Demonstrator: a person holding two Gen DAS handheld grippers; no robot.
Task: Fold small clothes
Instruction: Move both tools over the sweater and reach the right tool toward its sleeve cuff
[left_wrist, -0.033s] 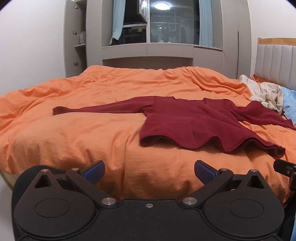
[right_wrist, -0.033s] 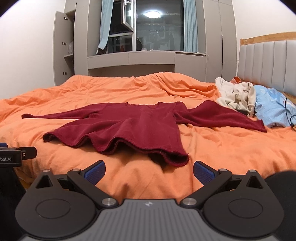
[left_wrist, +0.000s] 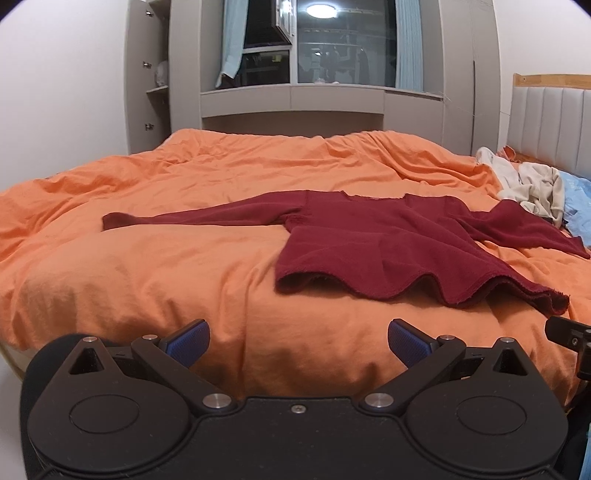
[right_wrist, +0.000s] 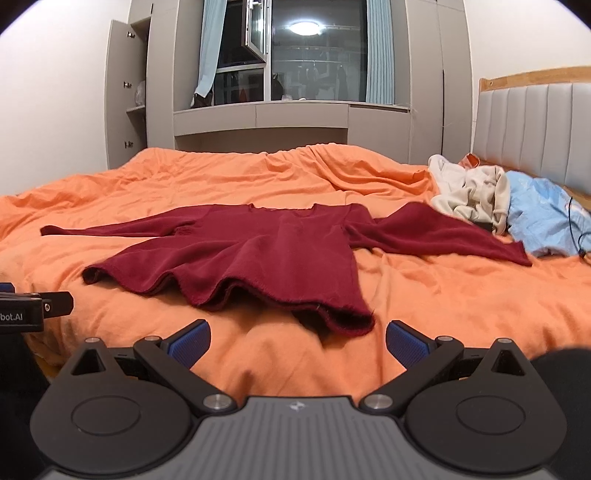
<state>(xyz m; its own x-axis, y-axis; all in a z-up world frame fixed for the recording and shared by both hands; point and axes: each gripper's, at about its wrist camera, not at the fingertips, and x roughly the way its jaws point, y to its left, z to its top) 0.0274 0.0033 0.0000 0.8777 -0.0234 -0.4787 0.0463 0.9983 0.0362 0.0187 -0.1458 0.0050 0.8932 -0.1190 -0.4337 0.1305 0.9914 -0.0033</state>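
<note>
1. Nothing is folded yet, by the look of it: the dark red top (left_wrist: 388, 243) lies spread flat on the orange duvet (left_wrist: 147, 266), both sleeves stretched out to the sides, hem toward the foot of the bed.

2. The left tool (left_wrist: 297, 341) hangs at the bed's near edge with its blue pads wide apart, holding nothing. The right tool (right_wrist: 297, 341) is the same: spread open, empty, short of the hem.

3. The top sits near the middle of the bed, its wavy hem (right_wrist: 266, 295) rippled and lifted in places, the corner nearest the right tool curling over a shadowed fold.

4. I'd say the whole job remains: sleeves in, sides over, then halved.

5. Room to work looks good. Bare duvet lies on the left beyond the long sleeve (left_wrist: 192, 218), and a strip lies between hem and bed edge.

6. The right side is tighter. The other sleeve (right_wrist: 450, 236) ends just beside a cream bundle of clothes (right_wrist: 472, 192) and a light blue item (right_wrist: 546, 214) by the headboard (right_wrist: 535, 122).

7. The raised hem gives an easy edge to pinch.
</note>
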